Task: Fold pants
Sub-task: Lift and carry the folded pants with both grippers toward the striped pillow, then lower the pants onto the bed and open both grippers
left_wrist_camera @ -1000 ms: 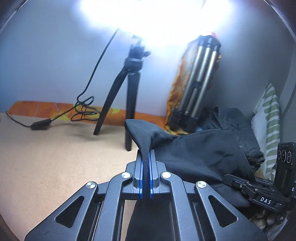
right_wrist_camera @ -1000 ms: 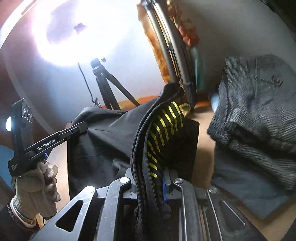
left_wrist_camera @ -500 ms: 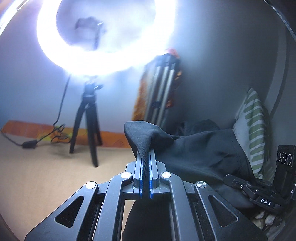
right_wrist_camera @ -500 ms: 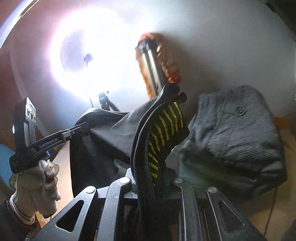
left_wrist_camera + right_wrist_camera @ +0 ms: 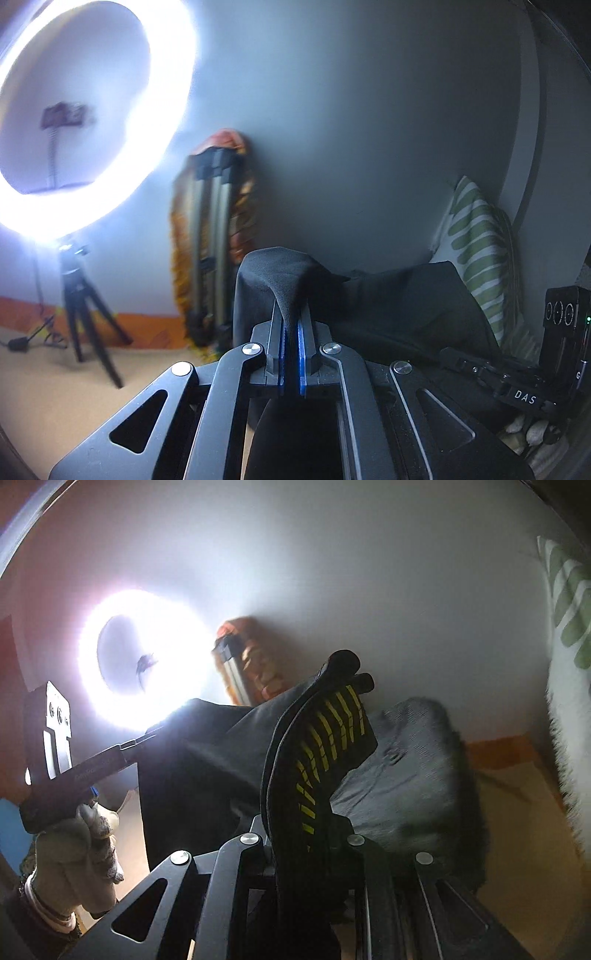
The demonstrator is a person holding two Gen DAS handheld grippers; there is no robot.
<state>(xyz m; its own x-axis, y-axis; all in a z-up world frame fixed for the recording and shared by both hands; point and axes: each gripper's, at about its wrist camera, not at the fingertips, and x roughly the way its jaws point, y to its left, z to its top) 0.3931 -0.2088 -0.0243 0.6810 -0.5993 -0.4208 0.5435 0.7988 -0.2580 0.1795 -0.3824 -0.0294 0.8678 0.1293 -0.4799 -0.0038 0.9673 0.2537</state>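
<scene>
The black pants (image 5: pixel 399 310) hang lifted between both grippers, above the tan surface. My left gripper (image 5: pixel 291 332) is shut on a pinched fold of the black fabric. My right gripper (image 5: pixel 314 823) is shut on the waistband (image 5: pixel 325 746), which has yellow stripe markings inside. The pants (image 5: pixel 199 760) stretch from it to the left gripper (image 5: pixel 144 738), held in a gloved hand at the left of the right wrist view. The right gripper (image 5: pixel 517 384) shows at the lower right of the left wrist view.
A lit ring light (image 5: pixel 92 122) on a black tripod (image 5: pixel 81 314) stands at the back left. A folded tripod (image 5: pixel 212 251) against patterned cloth leans on the wall. A pile of grey clothes (image 5: pixel 413 775) lies at the right. A green striped pillow (image 5: pixel 480 251) is by the wall.
Both grippers have risen and tilted up with the pants. The ring light now fills more of the view and the tan surface has dropped lower.
</scene>
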